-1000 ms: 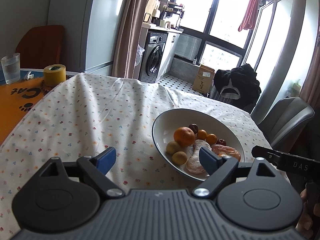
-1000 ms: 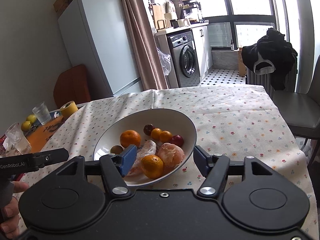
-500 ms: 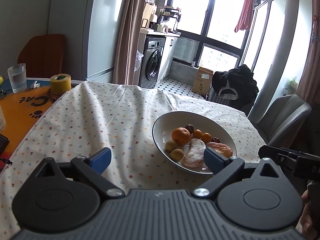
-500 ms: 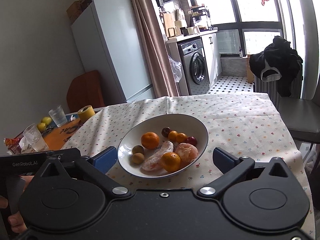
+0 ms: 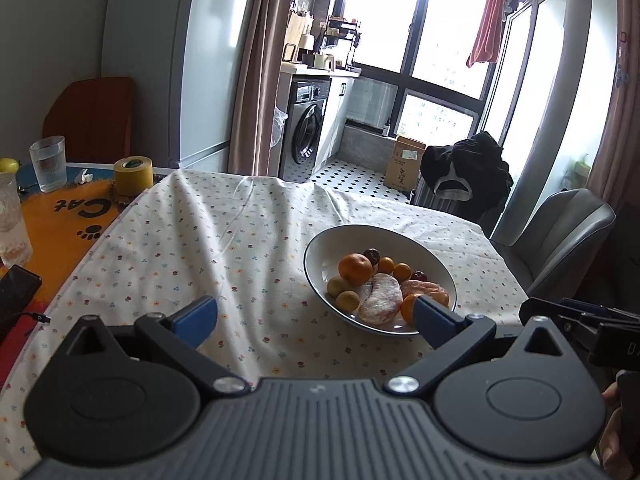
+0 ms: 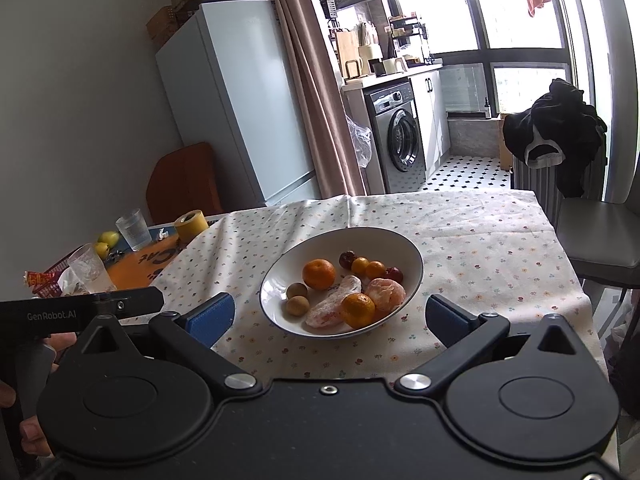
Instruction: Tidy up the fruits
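Observation:
A white bowl sits on the flowered tablecloth. It holds several fruits: oranges, peeled citrus pieces, small brown fruits and dark red ones. My left gripper hovers open over the cloth, near and left of the bowl, with nothing between its fingers. My right gripper is open too, held back from the bowl's near rim, empty.
On the orange mat at the left stand a yellow tape roll, water glasses and a black phone. Yellow-green fruits lie past the glasses. A grey chair stands at the table's right side.
Both grippers pulled back and up from the bowl, which now looks smaller and farther. The right gripper opened wide, leaving an orange in the bowl's front.

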Available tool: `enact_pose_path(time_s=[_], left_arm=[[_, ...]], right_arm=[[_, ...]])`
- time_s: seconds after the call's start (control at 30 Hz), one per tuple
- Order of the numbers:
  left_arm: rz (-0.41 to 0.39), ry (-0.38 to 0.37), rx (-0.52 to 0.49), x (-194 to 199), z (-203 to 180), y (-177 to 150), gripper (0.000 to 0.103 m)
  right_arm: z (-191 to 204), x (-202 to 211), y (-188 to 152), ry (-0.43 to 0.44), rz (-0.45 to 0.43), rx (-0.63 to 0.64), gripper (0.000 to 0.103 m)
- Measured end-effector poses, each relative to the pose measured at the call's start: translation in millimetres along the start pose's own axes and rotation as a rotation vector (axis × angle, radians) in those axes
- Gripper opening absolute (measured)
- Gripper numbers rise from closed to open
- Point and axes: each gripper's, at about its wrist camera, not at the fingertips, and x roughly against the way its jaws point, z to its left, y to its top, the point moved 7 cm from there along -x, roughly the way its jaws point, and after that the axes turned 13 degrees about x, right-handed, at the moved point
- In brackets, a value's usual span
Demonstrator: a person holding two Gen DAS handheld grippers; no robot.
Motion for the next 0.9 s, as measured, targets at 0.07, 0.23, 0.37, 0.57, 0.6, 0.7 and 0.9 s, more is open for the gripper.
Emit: enact_pose_path(time_s=[0.07, 0.23, 0.37, 0.57, 0.6, 0.7, 0.9], left_arm=[[-0.008, -0.009, -0.004, 6.1, -2.1, 0.5, 0.103], [-0.014, -0.012, -0.010, 17.3, -5.4, -3.2, 0.103], [-0.022, -0.018, -0.011, 25.2, -5.0, -5.9, 0.103], [-0.007, -0.010, -0.024, 35.9, -4.6, -13.0, 0.103], [-0.001, -0.010, -0.022, 38.5, -4.0, -14.2, 0.103], [0.012, -0.014, -0.029, 45.2, -3.1, -17.7, 0.103], [0.007, 0.010, -0.042, 60.7, 3.2, -24.5, 0.103]], right_arm=[[0.7, 6.2, 0.2, 0.003, -0.008, -0.002, 0.103], [3.3, 21.4, -1.2, -0.004, -0.027, 0.002, 0.103], [6.8, 29.0, -5.5, -0.003, -0.031, 0.009, 0.103], [16.5, 39.3, -11.5, 0.010, -0.021, 0.032, 0.103], [19.2, 41.8, -12.2, 0.014, -0.020, 0.035, 0.103], [24.8, 46.6, -13.2, 0.027, -0.010, 0.051, 0.103], [31.0, 56.4, -14.5, 0.037, -0.005, 0.051, 0.103]])
